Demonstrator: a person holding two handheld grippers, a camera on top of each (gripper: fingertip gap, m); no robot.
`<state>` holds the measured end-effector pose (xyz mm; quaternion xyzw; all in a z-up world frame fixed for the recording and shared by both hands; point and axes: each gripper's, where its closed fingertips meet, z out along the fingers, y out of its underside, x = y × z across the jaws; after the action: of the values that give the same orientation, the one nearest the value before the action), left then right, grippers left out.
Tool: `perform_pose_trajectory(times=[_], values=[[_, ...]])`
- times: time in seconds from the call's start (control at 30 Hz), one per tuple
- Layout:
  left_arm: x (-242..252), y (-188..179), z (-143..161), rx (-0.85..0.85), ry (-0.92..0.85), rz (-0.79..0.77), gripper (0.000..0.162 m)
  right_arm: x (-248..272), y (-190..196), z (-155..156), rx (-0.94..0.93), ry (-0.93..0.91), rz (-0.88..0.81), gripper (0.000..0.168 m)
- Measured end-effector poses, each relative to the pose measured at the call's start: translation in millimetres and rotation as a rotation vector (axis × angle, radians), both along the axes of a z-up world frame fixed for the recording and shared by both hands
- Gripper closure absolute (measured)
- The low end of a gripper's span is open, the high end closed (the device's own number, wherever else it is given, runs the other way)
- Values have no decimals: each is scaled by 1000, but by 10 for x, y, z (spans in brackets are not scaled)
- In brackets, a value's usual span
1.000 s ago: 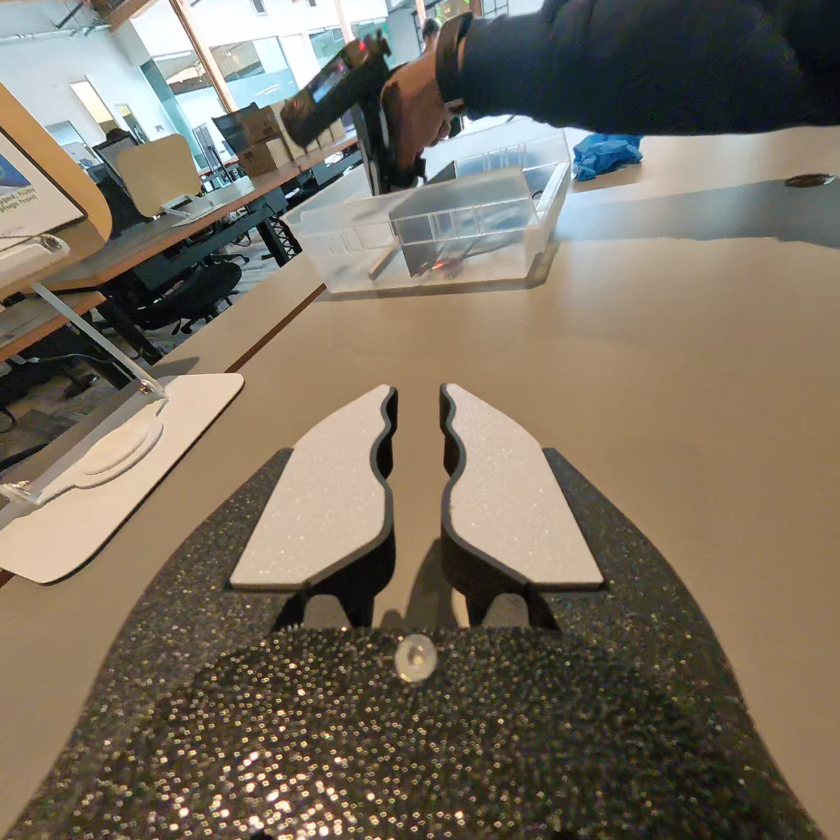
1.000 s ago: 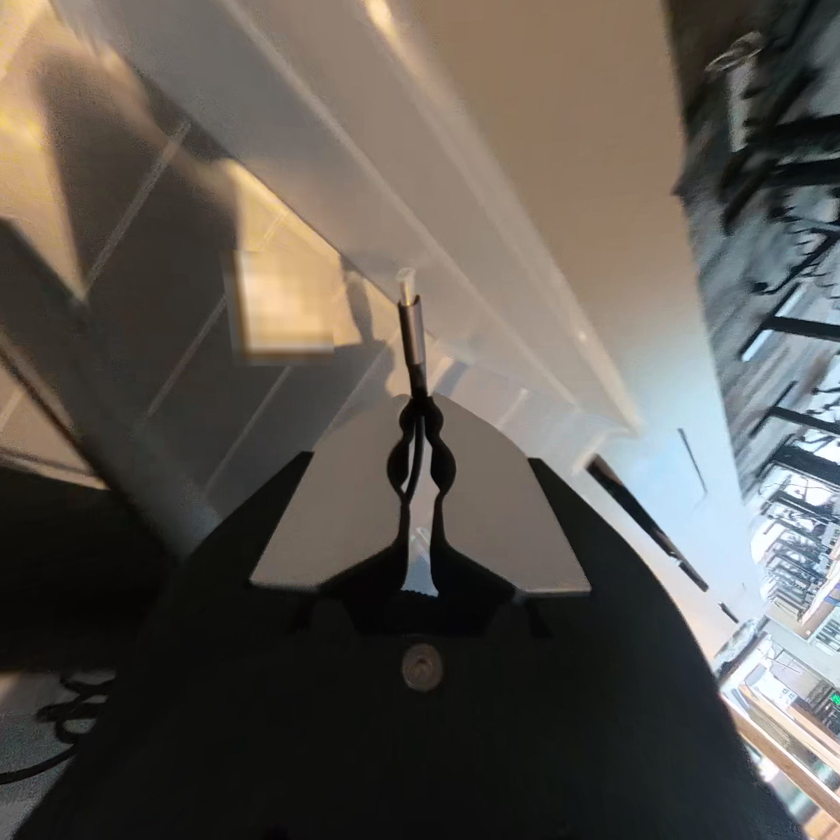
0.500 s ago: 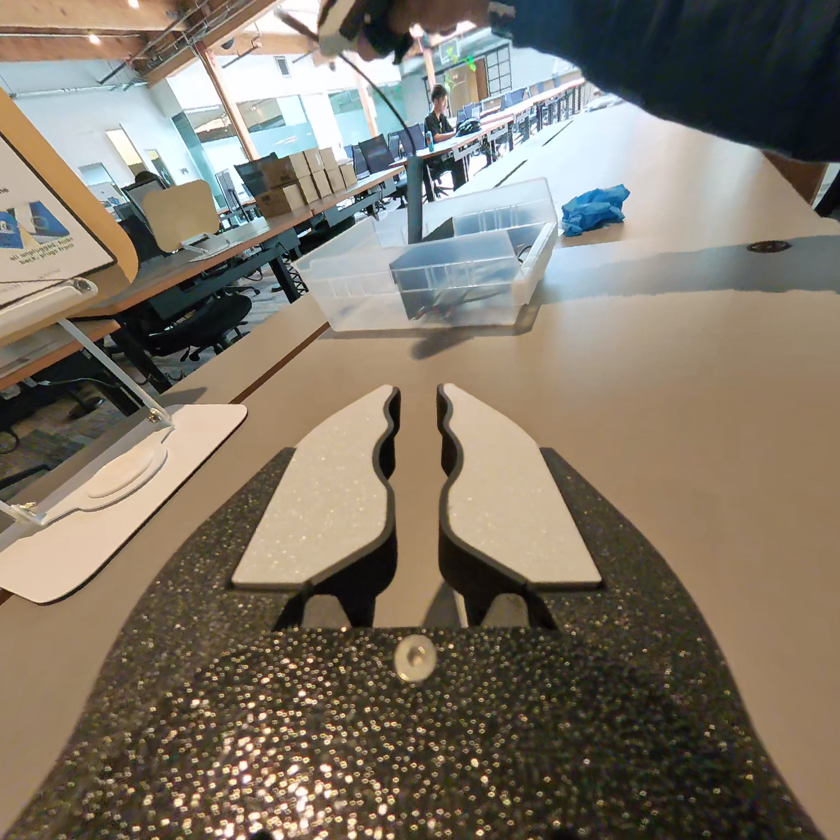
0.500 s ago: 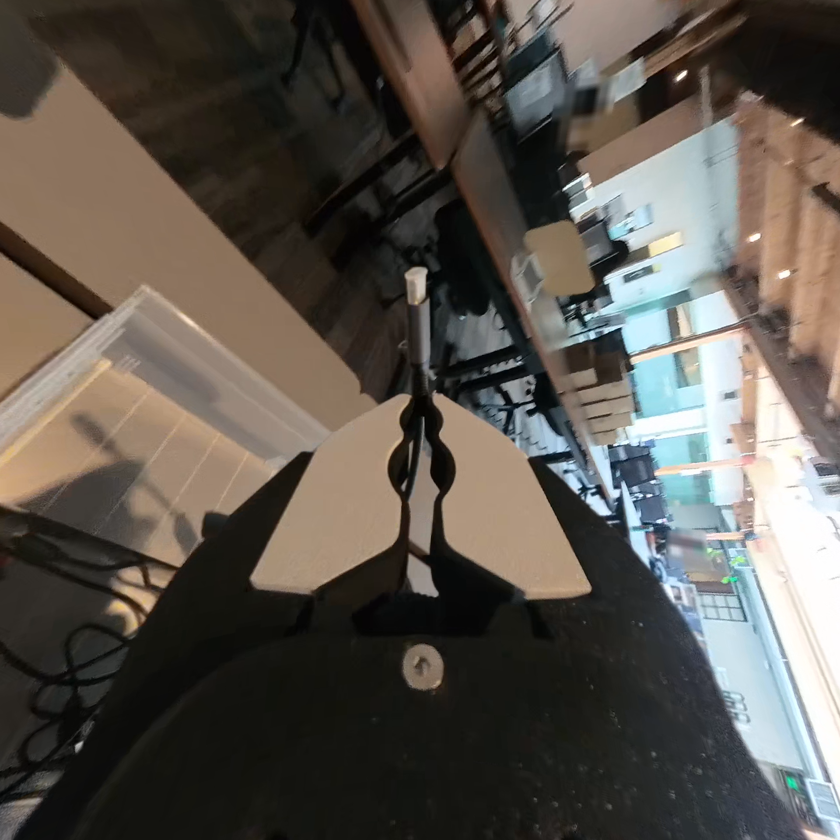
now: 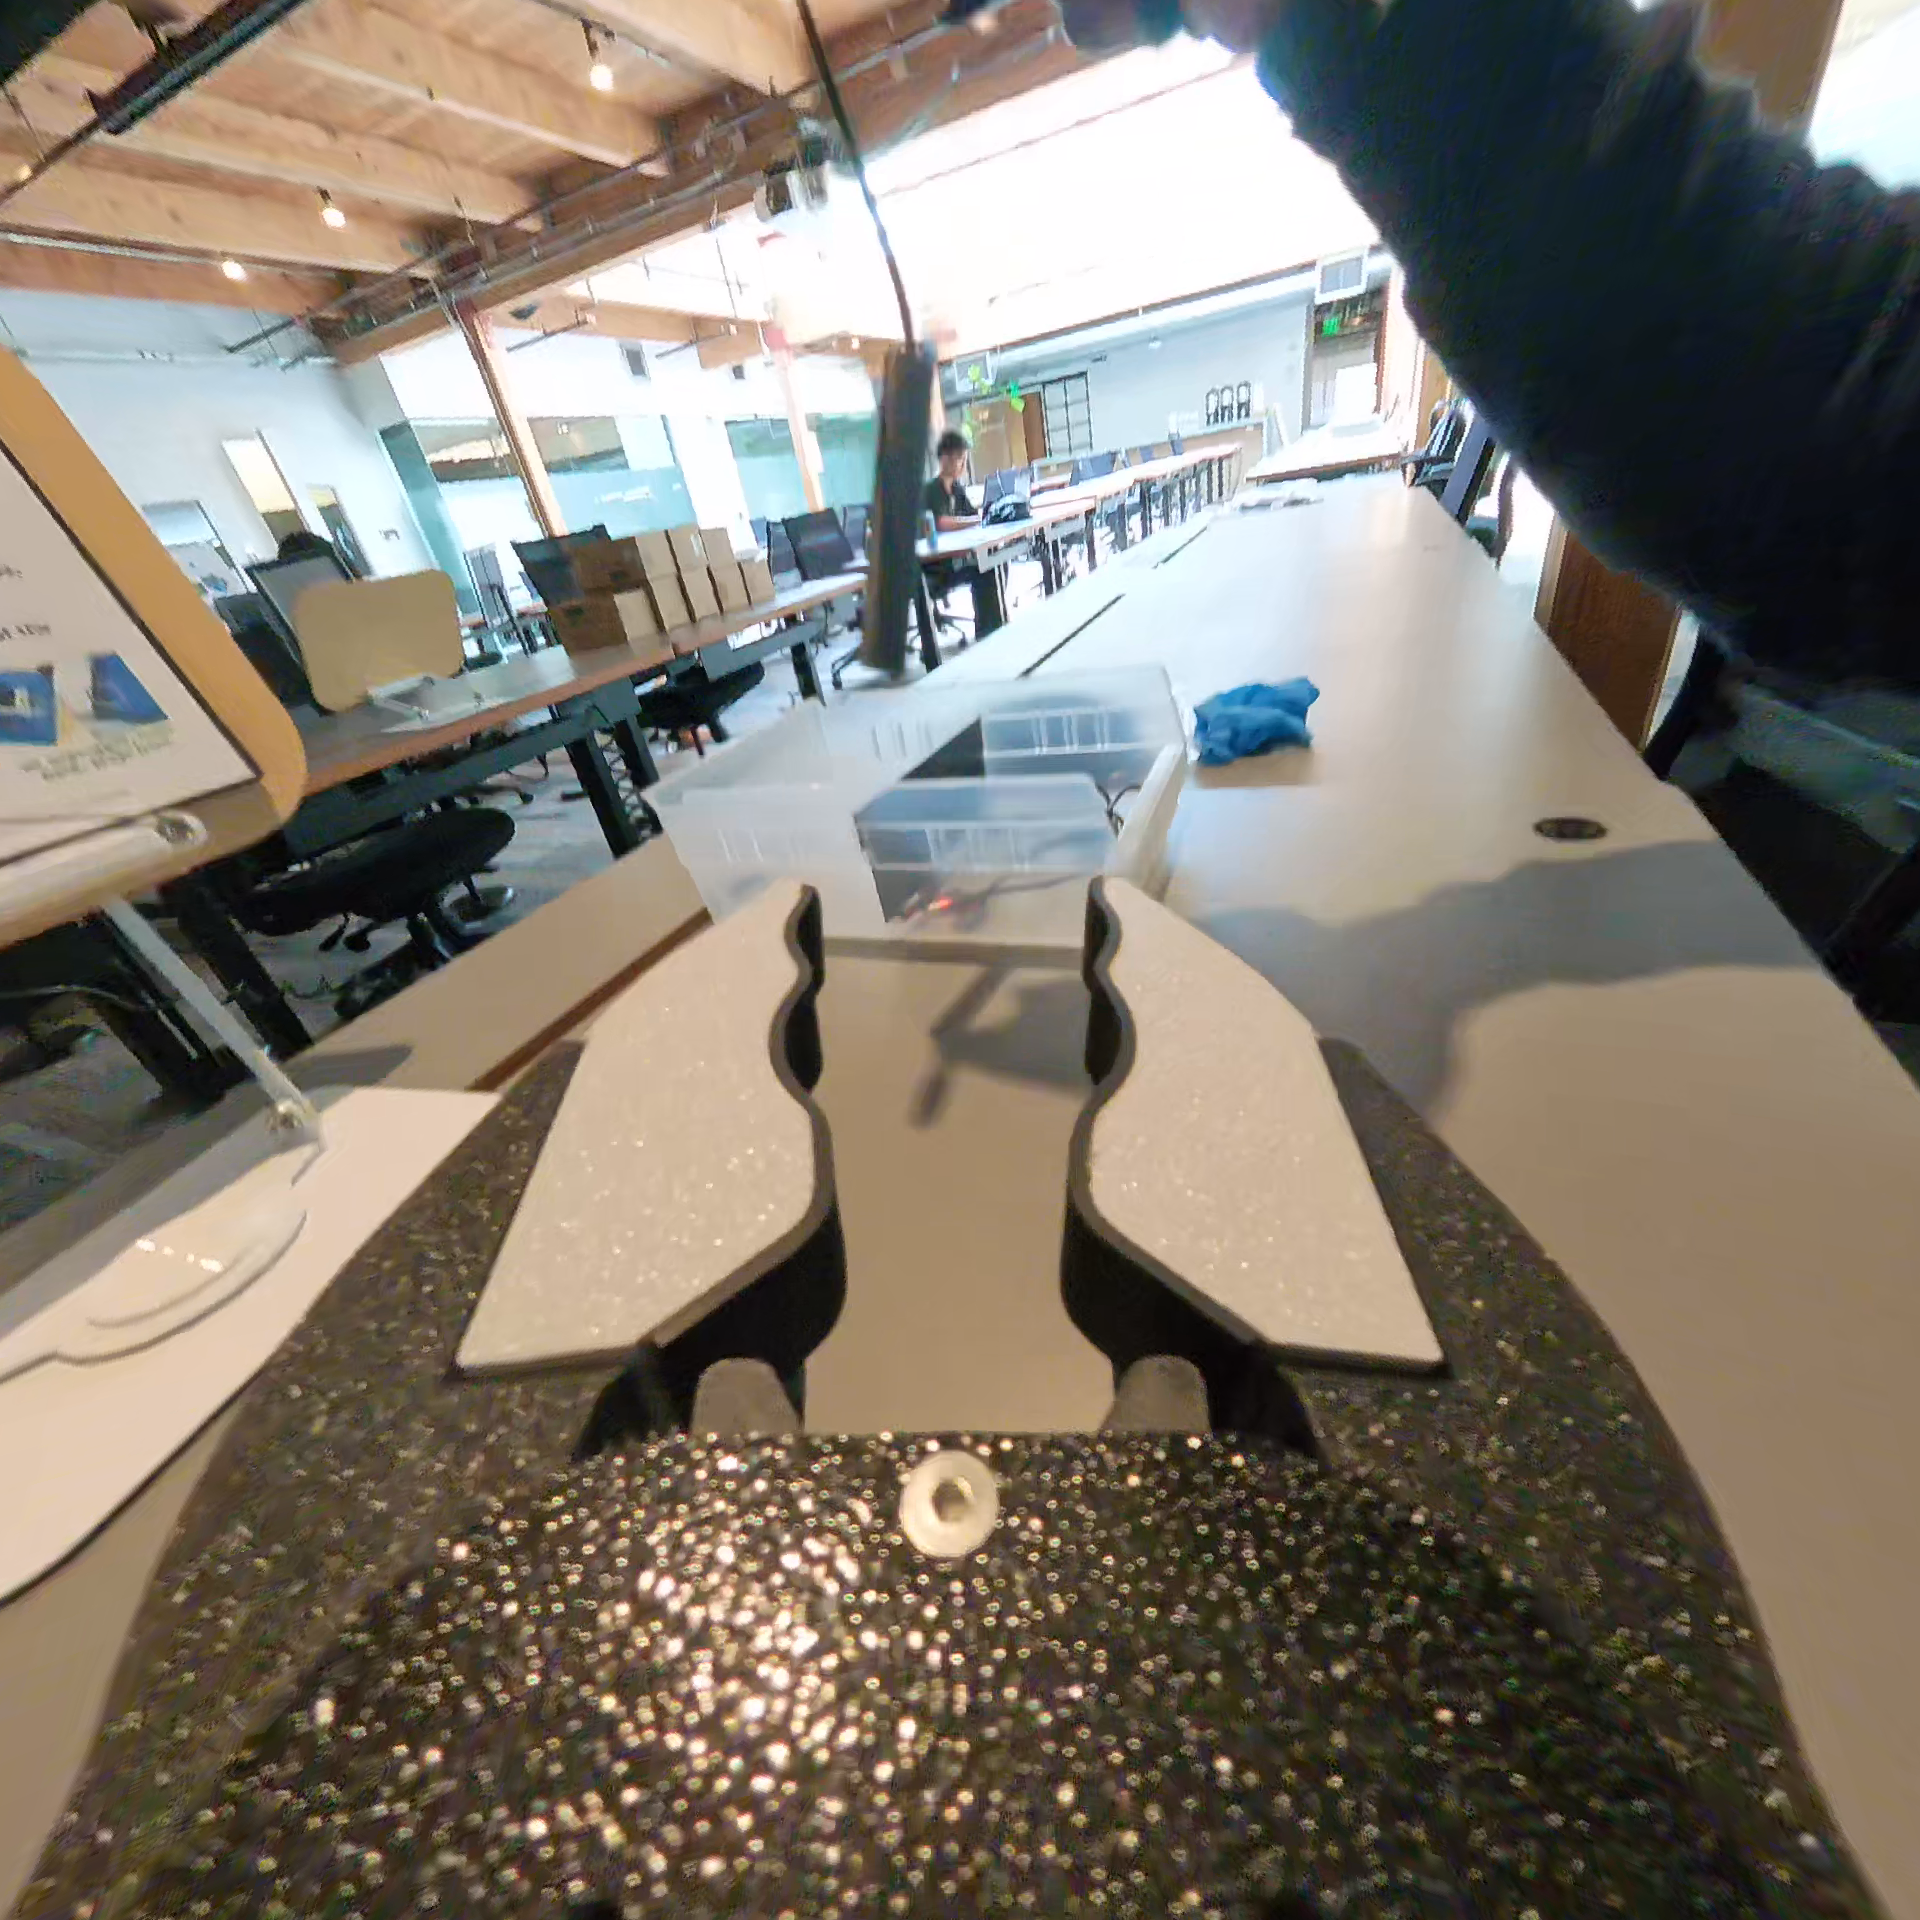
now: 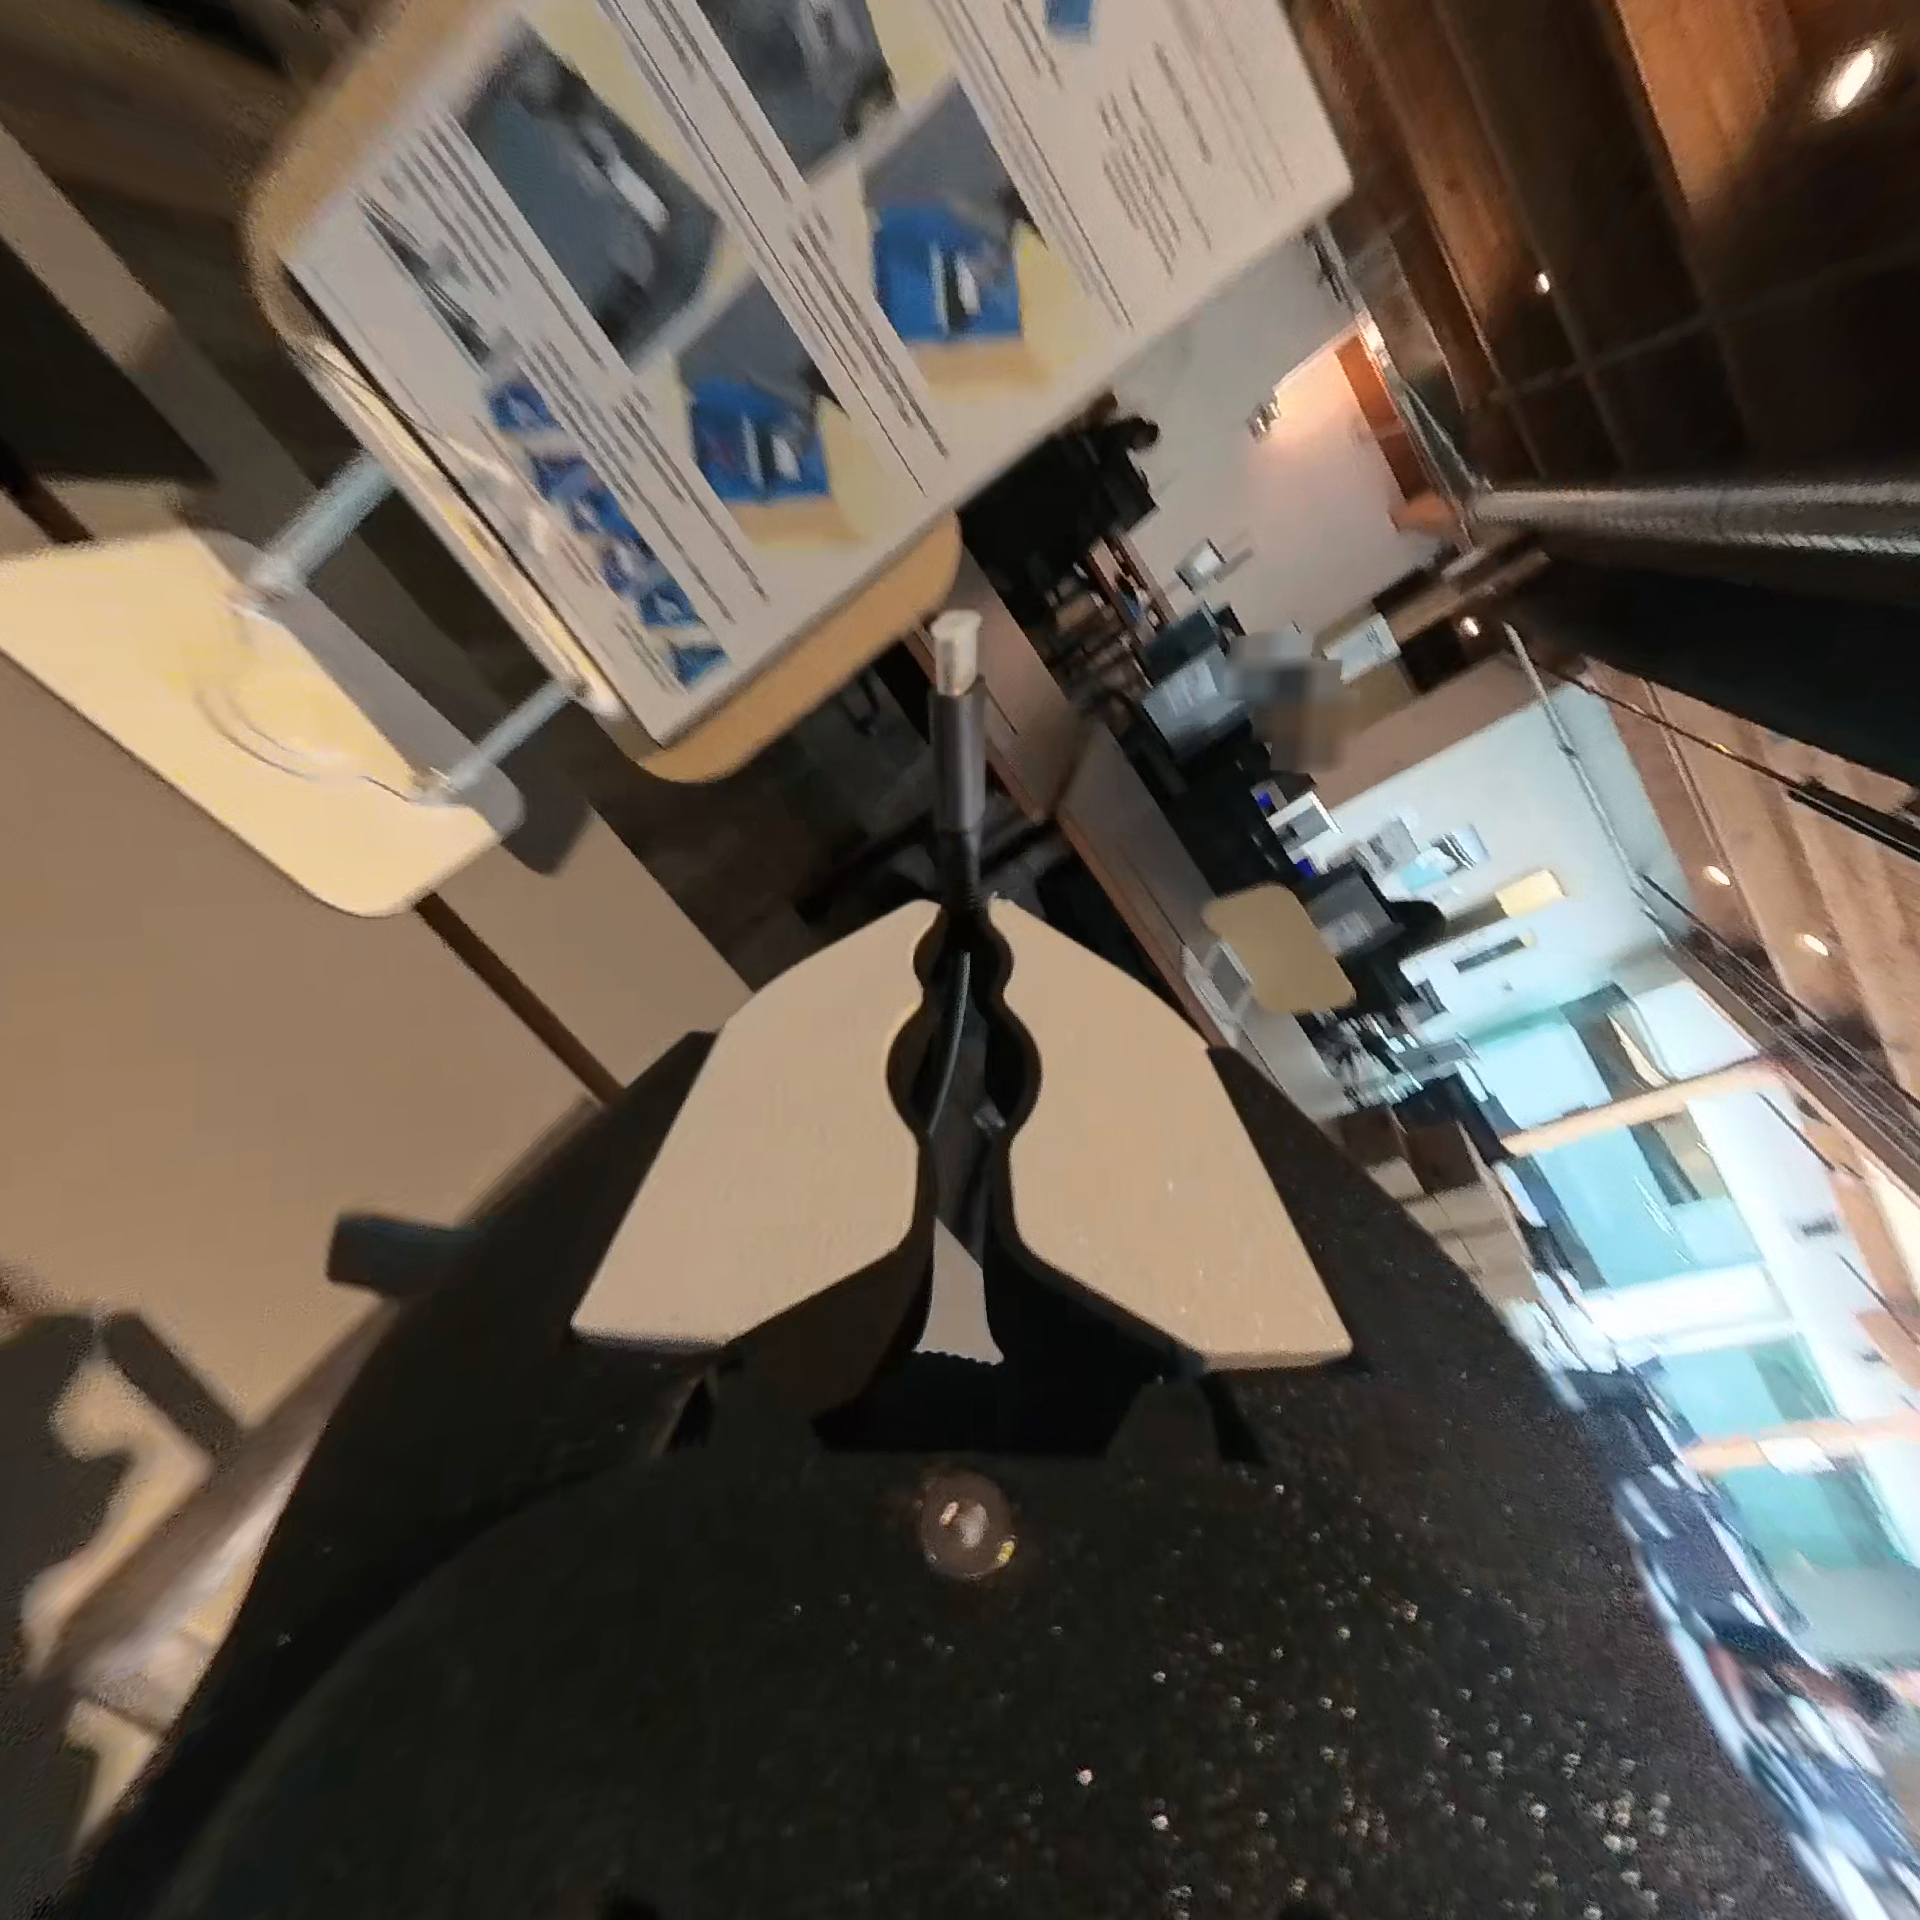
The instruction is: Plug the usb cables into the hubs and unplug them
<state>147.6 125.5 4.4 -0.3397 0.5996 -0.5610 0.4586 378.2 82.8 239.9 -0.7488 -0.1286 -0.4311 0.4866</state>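
Two claws are in use. The left gripper [image 5: 948, 961] hangs low over the long beige table [image 5: 1455, 1195] with its two white-faced fingers [image 5: 665, 1132] spread well apart, released and holding nothing. Straight ahead of its tips, a little farther on the table, stands a clear plastic bin [image 5: 769, 821], and inside it a smaller clear box [image 5: 982, 831] with dark wires at its bottom. Beyond the bin and to the right lies a crumpled blue cloth [image 5: 1252, 717]. To the left of this claw a white flat base with a clear stand [image 5: 156, 1309] lies on the table.

High above and ahead of the left claw, a dark sleeve [image 5: 1621, 343] crosses the upper right corner, and a thin black cable [image 5: 883, 239] hangs down from there in the air.

The right gripper [image 6: 964, 920] is clenched on the thin black usb cable [image 6: 951, 1049], which runs up between its fingers. The grey metal plug with a white tip [image 6: 954, 717] stands out just past the fingertips, free in the air. Ahead and to the left of this claw is a printed instruction sheet on a wooden board [image 6: 727, 291], blurred. No hub is visible.
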Motion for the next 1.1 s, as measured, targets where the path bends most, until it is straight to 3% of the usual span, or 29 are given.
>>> perform_pose_trajectory(times=[0.17,0.37,0.83,0.9,0.97,1.1], values=[[110,-165,269,-50,-14,-52,109,-835,6,-112,102,75,201,166],[216,-388,2,20,96,-71,99,-1549,-47,-392,217,106,360,166],[289,-597,-369,-15,237,-162,102,-2156,134,-641,187,140,553,165],[277,-648,-426,-17,256,-187,113,-2190,156,-658,186,142,559,165],[246,-673,-477,-2,273,-210,145,-2202,172,-676,184,141,557,165],[228,-583,-520,2,287,-176,155,-2156,188,-709,185,164,555,165]])
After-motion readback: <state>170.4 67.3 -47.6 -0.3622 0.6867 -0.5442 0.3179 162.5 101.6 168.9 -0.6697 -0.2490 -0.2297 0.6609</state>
